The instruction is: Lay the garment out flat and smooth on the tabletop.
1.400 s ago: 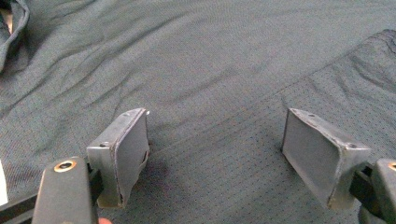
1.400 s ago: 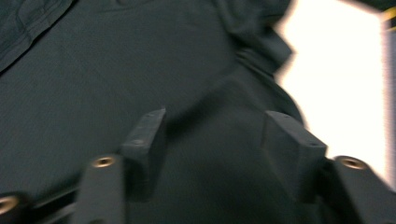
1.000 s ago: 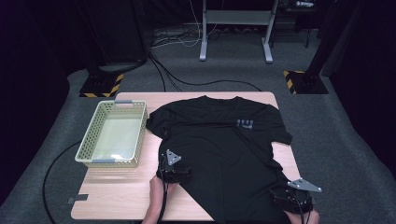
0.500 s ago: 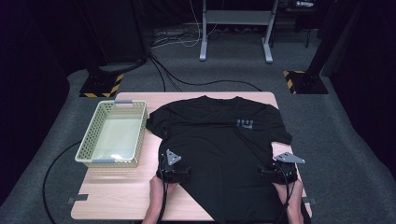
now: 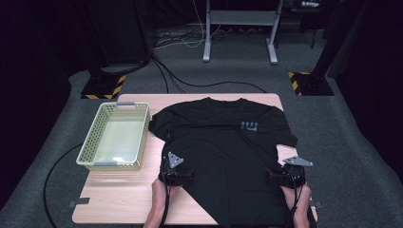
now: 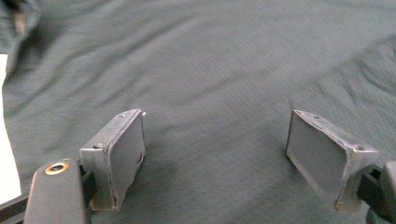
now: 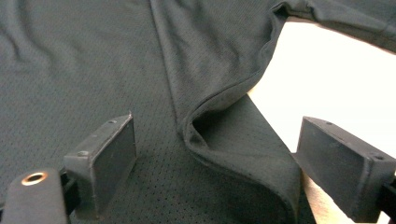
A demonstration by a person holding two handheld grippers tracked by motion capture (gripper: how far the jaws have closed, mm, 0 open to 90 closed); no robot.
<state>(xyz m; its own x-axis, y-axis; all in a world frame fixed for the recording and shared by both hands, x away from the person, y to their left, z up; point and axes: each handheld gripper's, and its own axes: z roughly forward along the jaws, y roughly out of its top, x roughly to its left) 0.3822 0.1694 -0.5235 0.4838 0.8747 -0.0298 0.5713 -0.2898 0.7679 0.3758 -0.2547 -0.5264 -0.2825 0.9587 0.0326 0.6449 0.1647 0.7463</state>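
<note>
**Both grippers open at the edges of a spread T-shirt**

A black T-shirt [image 5: 228,156] lies flat on the wooden table [image 5: 119,199], collar away from the person, hem hanging over the near edge. The left gripper [image 5: 183,177] sits at the shirt's left side edge, jaws spread wide over smooth fabric [image 6: 210,93], holding nothing. The right gripper [image 5: 278,175] sits at the shirt's right side edge, below the sleeve, jaws likewise apart, straddling a raised fold of the edge [image 7: 233,135]. A pale green basket [image 5: 90,147] stands just left of the shirt's sleeve
</note>
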